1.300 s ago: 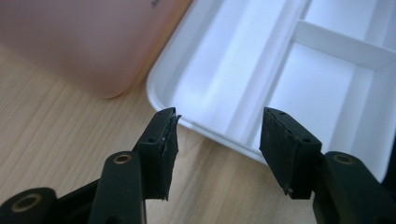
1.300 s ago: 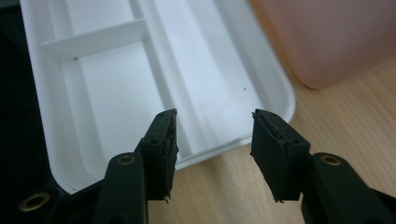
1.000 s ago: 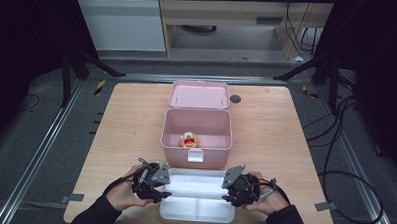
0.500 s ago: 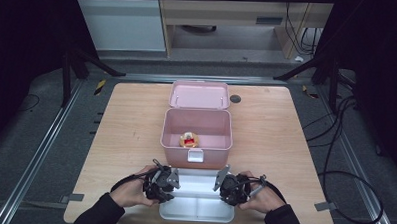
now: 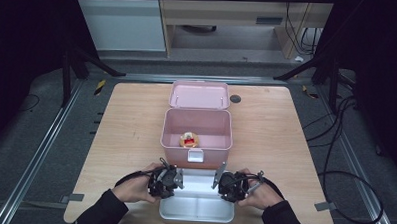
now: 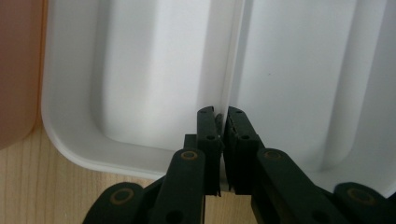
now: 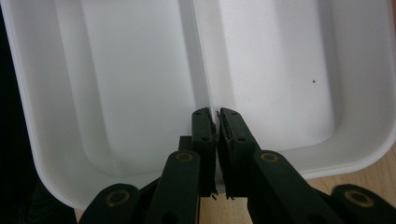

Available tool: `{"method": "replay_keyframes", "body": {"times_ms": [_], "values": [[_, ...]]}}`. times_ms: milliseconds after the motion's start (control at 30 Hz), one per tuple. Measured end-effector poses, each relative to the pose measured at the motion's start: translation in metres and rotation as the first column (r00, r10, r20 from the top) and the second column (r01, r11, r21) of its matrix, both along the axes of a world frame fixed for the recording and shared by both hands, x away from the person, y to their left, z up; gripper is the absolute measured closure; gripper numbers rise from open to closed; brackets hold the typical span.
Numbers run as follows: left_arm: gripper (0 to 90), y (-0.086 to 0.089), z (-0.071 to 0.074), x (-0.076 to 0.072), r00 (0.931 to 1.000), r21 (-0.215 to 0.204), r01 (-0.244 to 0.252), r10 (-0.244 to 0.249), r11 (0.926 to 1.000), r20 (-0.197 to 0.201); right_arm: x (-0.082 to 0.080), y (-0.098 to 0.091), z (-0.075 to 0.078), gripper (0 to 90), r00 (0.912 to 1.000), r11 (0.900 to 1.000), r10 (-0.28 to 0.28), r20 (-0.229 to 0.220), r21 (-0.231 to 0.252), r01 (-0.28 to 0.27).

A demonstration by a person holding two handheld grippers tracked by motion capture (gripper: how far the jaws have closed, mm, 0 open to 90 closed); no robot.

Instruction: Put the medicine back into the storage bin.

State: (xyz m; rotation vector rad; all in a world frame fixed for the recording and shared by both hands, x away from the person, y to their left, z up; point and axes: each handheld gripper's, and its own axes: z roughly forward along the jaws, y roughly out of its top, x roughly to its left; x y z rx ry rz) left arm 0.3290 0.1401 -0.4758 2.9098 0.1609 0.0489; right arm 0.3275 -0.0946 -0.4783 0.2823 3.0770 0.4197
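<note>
A white two-compartment tray (image 5: 197, 212) lies at the table's front edge, just in front of an open pink box (image 5: 196, 120). A small orange and red toy (image 5: 189, 139) sits on the box's floor. My left gripper (image 5: 176, 179) is over the tray's left end and my right gripper (image 5: 218, 178) over its right end. In the left gripper view my left gripper (image 6: 222, 119) is shut on the tray's (image 6: 140, 70) middle ridge at the rim. In the right gripper view my right gripper (image 7: 215, 118) pinches the same ridge of the tray (image 7: 275, 70) from the opposite end.
The box's lid (image 5: 199, 94) lies folded back behind it, with a dark round mark (image 5: 235, 99) on the table to its right. Bare wood spreads left and right of the box. Metal rails and black cables run along the floor beside the table.
Both hands have moved inward from the tray's outer ends toward its middle. The tray and the pink box stay in place.
</note>
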Motion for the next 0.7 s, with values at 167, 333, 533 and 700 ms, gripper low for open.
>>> {"method": "replay_keyframes", "body": {"times_ms": [167, 333, 533, 700], "values": [[87.2, 0.000, 0.004, -0.001, 0.9992, -0.006, 0.027, -0.027, 0.9996, -0.029, -0.003, -0.001, 0.006, 85.6, 0.9999, 0.9999, 0.013, 0.002, -0.004, -0.013], [87.7, -0.001, 0.020, -0.007, 0.9988, -0.004, 0.043, -0.044, 0.9990, -0.020, -0.010, -0.002, 0.025, 85.9, 0.9997, 0.9997, 0.023, 0.010, 0.004, -0.023], [88.4, 0.003, 0.061, -0.020, 0.9976, 0.001, 0.068, -0.068, 0.9977, -0.012, -0.020, -0.003, 0.053, 85.8, 0.9996, 0.9988, 0.026, 0.013, 0.042, -0.027], [88.9, 0.006, 0.086, -0.026, 0.9971, -0.013, 0.076, -0.076, 0.9970, 0.001, -0.025, -0.004, 0.081, 85.8, 0.9990, 0.9974, 0.039, 0.023, 0.059, -0.040]]}}
